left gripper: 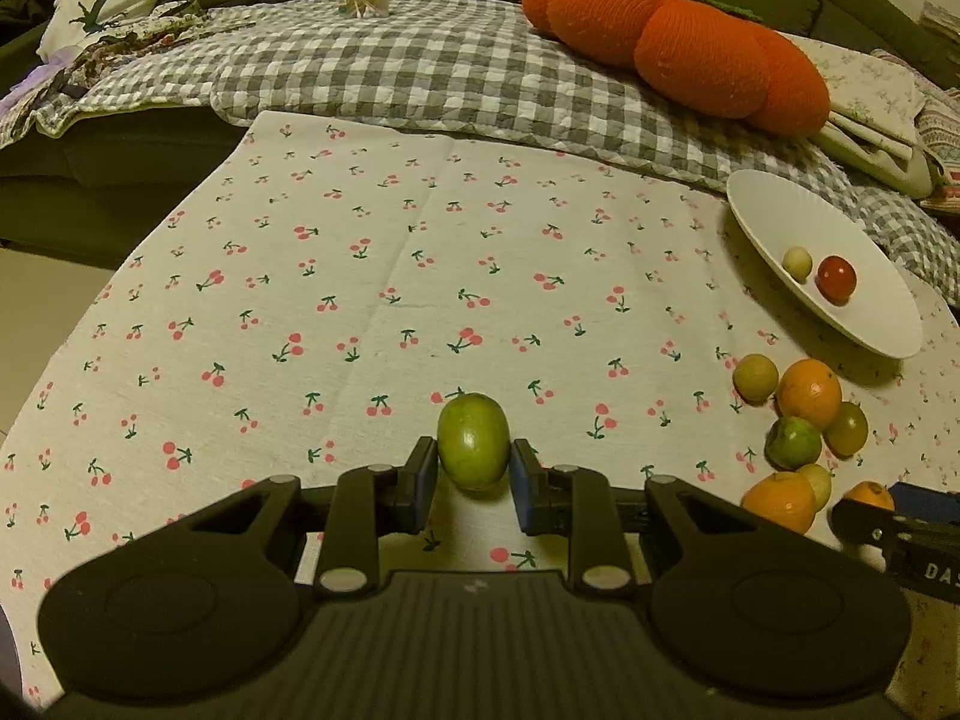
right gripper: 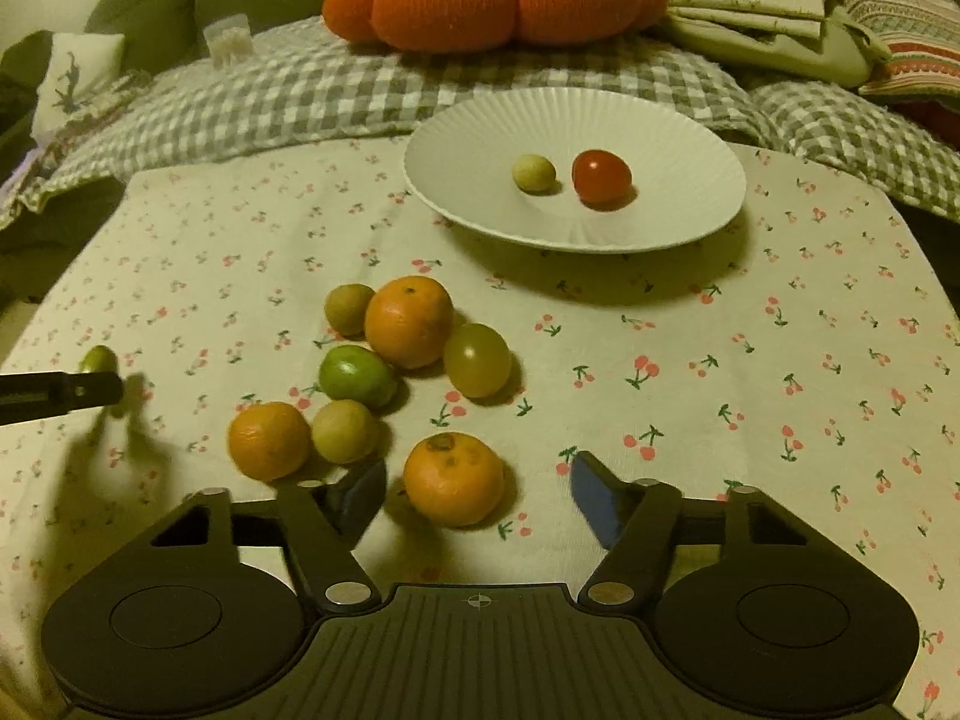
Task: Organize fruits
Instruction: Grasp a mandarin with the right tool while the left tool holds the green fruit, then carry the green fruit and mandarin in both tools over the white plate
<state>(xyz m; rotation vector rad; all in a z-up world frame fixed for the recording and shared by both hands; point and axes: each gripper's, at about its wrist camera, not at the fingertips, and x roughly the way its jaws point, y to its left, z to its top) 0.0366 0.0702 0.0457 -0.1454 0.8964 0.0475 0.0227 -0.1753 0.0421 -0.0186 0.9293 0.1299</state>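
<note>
The left gripper (left gripper: 473, 468) is clenched on a small green fruit (left gripper: 473, 441), an oval with smooth, shiny skin, carried just above the cherry-print cloth (left gripper: 360, 276). The right gripper (right gripper: 477, 489) hangs low with its jaws released around the nearest orange (right gripper: 453, 478); both blue pads stand apart from the peel, so nothing is grasped there yet.

This looks like an early sorting step: the white plate (right gripper: 690, 138), ribbed like a fan, holds only a pale round fruit (right gripper: 533, 173) and a glossy red tomato (right gripper: 601, 176), while the rest of the pile lies on the cloth between the grippers and the plate: two more oranges with dimpled peel, a bright lime (right gripper: 355, 375) and several dull olive fruits touching one another.

Next, I judge, the right jaws must finish closing squarely on the orange, which is round and may roll, and the green fruit should travel to the plate, which looks shallow enough for things to roll about
</note>
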